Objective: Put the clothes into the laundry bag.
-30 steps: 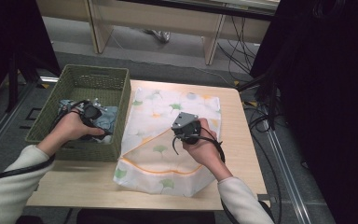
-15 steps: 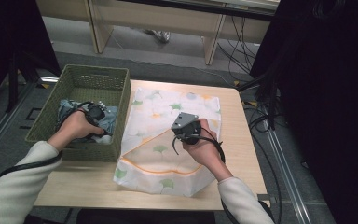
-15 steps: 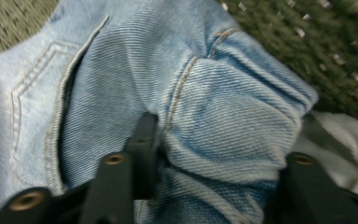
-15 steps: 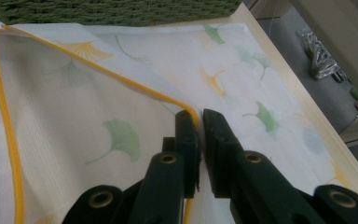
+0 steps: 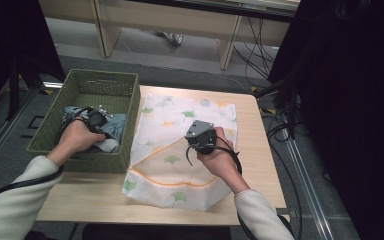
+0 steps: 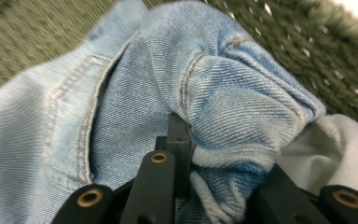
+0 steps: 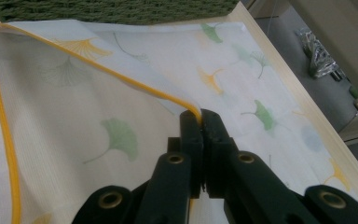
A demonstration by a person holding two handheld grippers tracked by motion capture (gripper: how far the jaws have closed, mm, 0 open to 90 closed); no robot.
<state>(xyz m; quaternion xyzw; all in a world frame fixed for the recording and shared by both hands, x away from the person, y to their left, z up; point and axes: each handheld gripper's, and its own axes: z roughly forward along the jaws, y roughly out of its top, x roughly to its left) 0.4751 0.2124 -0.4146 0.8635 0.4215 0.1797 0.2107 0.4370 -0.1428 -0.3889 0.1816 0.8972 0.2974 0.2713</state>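
Both grippers clamp cloth: left gripper jeans, right gripper bag.

Setting: lab or office workroom, serving as a recording station. Evidence: small light-wood tabletop standing on grey carpet floor; bundled black cables trailing past its right edge; more wooden desks standing beyond its far edge; dark partitions flanking both sides.

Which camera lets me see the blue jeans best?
The left gripper view: the jeans sit up close, with seams and a pocket sharp, bunched between the fingers. The high view shows them small, down in the green basket. The right gripper view looks at the patterned bag instead.
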